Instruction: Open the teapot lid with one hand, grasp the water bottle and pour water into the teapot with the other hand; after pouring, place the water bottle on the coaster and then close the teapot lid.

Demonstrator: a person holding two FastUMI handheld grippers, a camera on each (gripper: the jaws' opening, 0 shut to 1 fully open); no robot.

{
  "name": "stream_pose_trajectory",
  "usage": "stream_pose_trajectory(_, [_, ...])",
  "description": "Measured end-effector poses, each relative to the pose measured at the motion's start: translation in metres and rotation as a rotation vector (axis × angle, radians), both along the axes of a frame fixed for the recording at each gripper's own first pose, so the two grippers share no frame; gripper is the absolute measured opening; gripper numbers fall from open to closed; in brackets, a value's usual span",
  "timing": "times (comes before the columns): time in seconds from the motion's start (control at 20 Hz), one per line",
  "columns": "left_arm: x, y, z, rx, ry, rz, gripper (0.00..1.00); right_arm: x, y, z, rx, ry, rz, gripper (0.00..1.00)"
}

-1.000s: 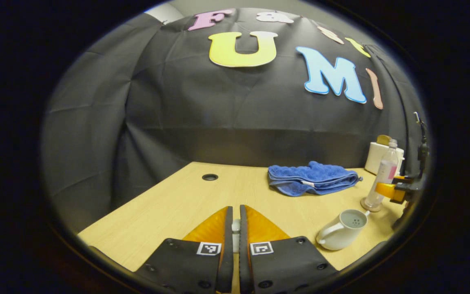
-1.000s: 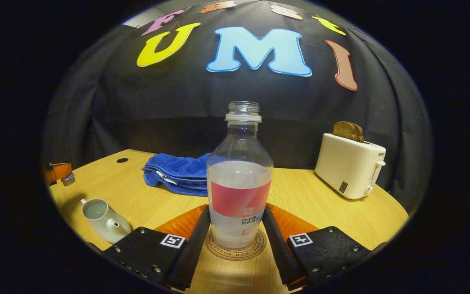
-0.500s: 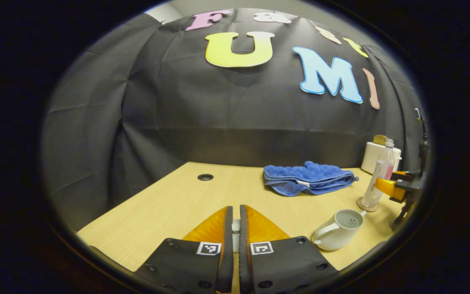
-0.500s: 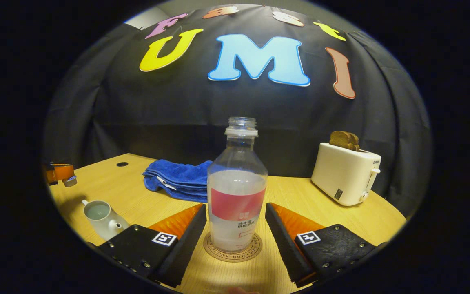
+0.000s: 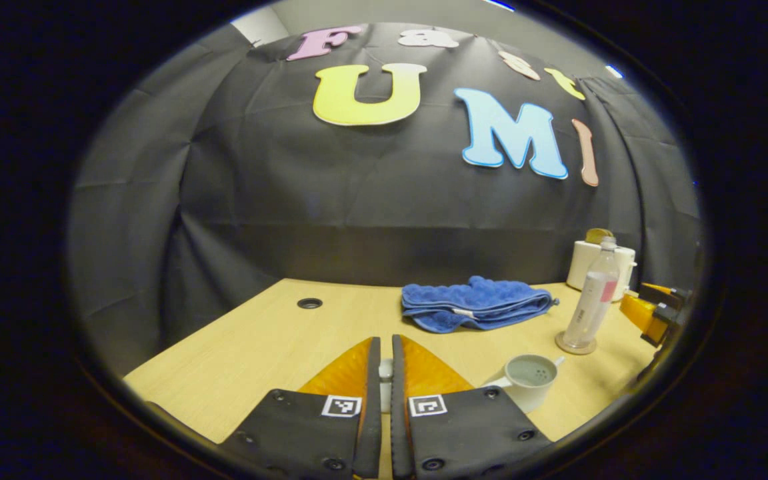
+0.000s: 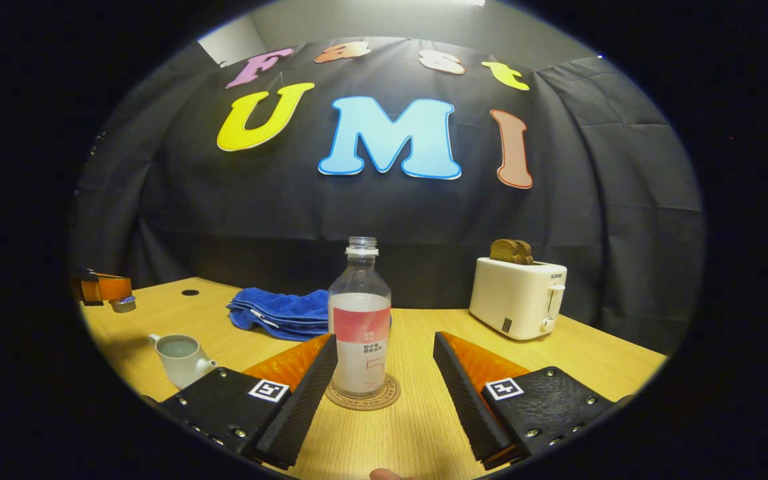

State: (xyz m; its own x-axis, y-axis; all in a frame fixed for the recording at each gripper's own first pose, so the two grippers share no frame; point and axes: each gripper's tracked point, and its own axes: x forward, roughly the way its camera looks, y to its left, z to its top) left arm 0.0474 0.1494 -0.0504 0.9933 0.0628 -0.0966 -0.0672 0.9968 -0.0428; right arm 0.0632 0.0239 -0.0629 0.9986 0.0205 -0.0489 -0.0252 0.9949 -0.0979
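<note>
The clear water bottle (image 6: 359, 327), uncapped and part full, stands upright on the round coaster (image 6: 362, 398). My right gripper (image 6: 385, 341) is open and drawn back from it, a finger on each side and neither touching. The white teapot (image 6: 181, 357) sits to the left with no lid and water inside. My left gripper (image 5: 385, 341) is shut on the small white teapot lid (image 5: 385, 372), held above the table left of the teapot (image 5: 527, 381). In the left gripper view the bottle (image 5: 591, 303) and the right gripper (image 5: 654, 313) show at far right. In the right gripper view the lid (image 6: 123, 305) shows at far left.
A folded blue towel (image 6: 277, 313) lies behind the teapot and bottle. A white toaster (image 6: 517, 303) with bread (image 6: 511, 251) in it stands at the back right. The wooden table (image 5: 271, 347) has a cable hole (image 5: 309, 303) near the black cloth wall.
My right gripper has opened, let go of the bottle on the coaster and backed away from it. My left gripper, still holding the lid, has swung slightly, so the teapot sits nearer its fingers.
</note>
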Motion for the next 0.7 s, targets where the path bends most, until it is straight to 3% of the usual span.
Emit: stream_pose_trajectory(0.7, [0.016, -0.125, 0.005, 0.015, -0.036, -0.164, 0.12, -0.036, -0.02, 0.007, -0.032, -0.037, 0.016, 0.92])
